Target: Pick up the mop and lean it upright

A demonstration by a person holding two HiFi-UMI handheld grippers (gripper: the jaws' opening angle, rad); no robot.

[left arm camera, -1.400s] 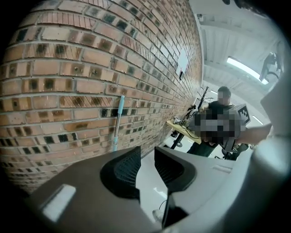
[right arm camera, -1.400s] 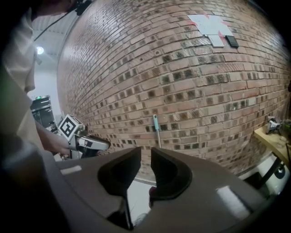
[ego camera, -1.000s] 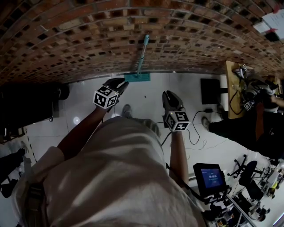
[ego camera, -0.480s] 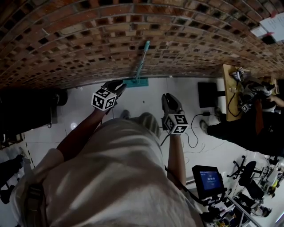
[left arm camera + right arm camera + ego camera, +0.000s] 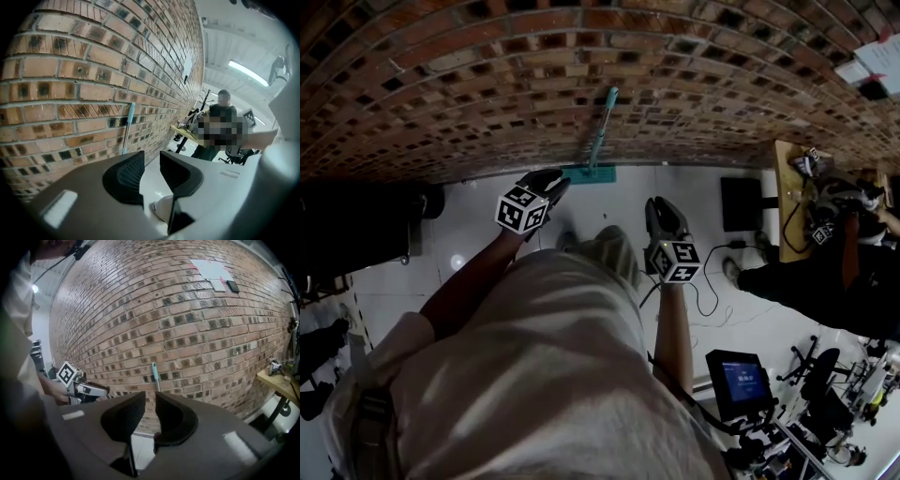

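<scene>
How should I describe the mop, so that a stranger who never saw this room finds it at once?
Find the long red-brown brick wall and follow its foot along the white floor. Near the middle, a flat mop leans upright on the bricks, its rectangular head on the floor. It alone is teal and slender against the brown bricks.

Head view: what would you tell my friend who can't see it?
A mop leans upright against a brick wall, its teal head on the white floor. Facing it, a person holds the left gripper and right gripper, both open and empty.
</scene>
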